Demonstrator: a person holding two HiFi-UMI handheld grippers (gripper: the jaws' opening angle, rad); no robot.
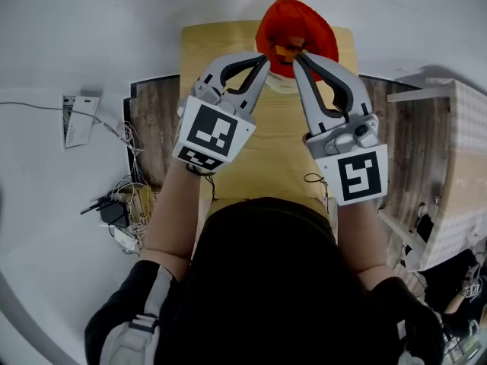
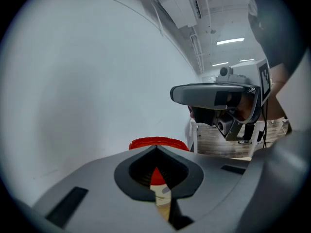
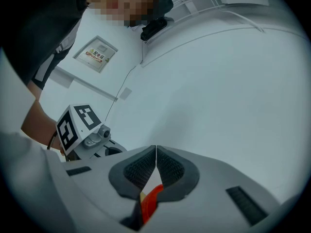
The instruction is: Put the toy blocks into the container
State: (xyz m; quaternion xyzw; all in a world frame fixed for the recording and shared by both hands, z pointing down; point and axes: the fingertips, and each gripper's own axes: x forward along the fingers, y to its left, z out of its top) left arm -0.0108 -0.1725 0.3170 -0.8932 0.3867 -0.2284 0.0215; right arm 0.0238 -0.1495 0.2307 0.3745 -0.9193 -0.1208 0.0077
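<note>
We see both grippers meeting over the red container (image 1: 304, 21) at the far end of the wooden tabletop (image 1: 274, 154). The left gripper (image 1: 265, 60) has its jaws pressed together with nothing between them, and the right gripper (image 1: 297, 55) is closed and empty too. An orange block (image 1: 287, 52) shows inside the container, between the two gripper tips; whether either tip touches it we cannot tell

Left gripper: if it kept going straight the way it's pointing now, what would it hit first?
Most likely the red container: the left gripper has its shut jaws aimed at the container's rim, which sits just beyond their tips. Depth is hard to judge from these views.
</note>
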